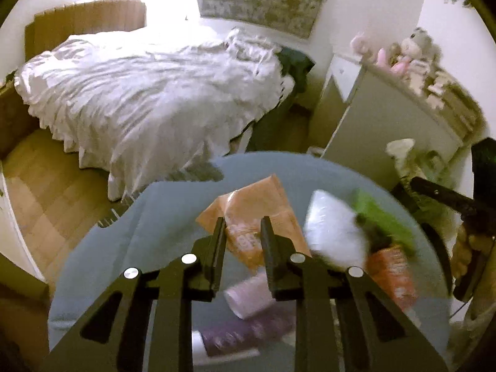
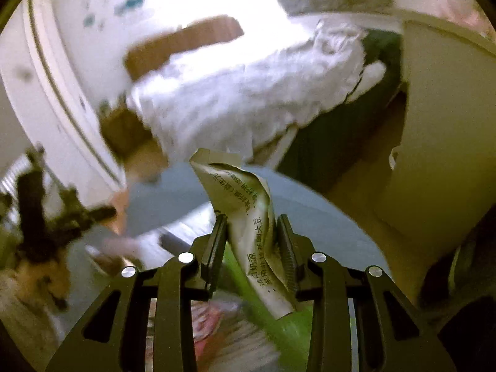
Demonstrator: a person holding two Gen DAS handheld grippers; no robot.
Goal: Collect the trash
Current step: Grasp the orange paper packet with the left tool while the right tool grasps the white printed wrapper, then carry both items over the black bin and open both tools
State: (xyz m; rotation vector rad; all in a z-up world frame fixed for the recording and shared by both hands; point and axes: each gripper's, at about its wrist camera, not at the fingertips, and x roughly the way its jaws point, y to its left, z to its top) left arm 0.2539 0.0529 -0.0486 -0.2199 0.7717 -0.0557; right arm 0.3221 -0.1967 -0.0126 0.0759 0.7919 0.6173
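Gripping noted: left tool (image 1: 242, 231) clamped on orange wrapper (image 1: 248, 214), right tool (image 2: 251, 229) clamped on crumpled printed packet (image 2: 248, 217). Advise lifting both clear of worktop (image 1: 173, 198) without snagging neighbouring litter.

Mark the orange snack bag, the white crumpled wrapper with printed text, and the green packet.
orange snack bag (image 1: 248, 198), left wrist view, upper face.
white crumpled wrapper with printed text (image 2: 248, 217), right wrist view, middle.
green packet (image 1: 384, 220), left wrist view, middle.

A crumpled white wrapper (image 2: 248, 217) with printed Chinese characters stands upright and twisted. On the round grey table, an orange packet (image 1: 248, 204) lies flat beside a white pouch (image 1: 333, 229) and a green packet (image 1: 384, 217).
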